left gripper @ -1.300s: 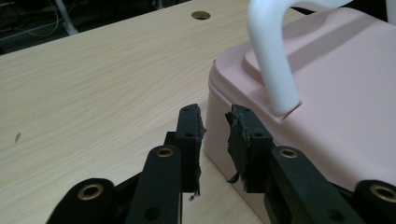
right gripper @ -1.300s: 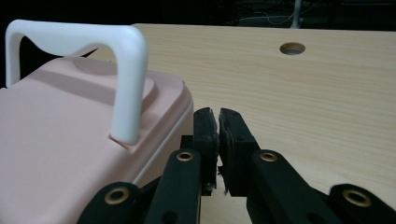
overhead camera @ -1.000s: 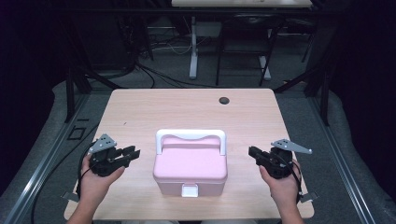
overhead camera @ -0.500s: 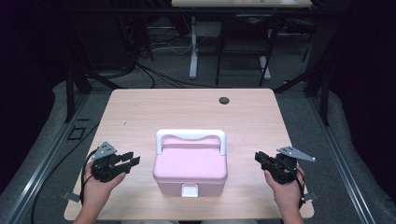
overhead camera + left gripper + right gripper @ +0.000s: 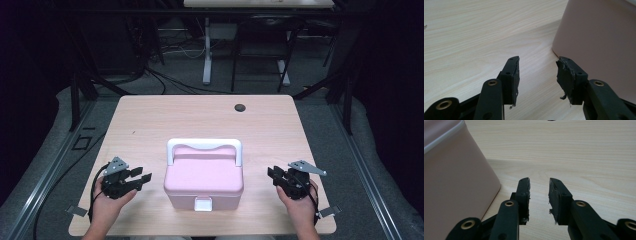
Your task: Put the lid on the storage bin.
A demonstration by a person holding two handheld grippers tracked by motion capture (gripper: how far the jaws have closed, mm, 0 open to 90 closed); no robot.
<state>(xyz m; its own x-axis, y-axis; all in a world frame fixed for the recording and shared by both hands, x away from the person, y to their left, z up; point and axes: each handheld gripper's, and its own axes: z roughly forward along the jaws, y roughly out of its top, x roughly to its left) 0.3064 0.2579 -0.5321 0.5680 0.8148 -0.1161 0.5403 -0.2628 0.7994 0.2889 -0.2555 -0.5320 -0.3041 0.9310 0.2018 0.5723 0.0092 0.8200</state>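
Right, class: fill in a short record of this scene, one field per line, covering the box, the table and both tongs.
box: pink box, lid shut, white handle, white latch at front
table: light wood table with a small dark round thing near its far edge
left tongs: open, empty, beside the box, jaws just been opening
right tongs: open, empty, beside the box, jaws just been opening
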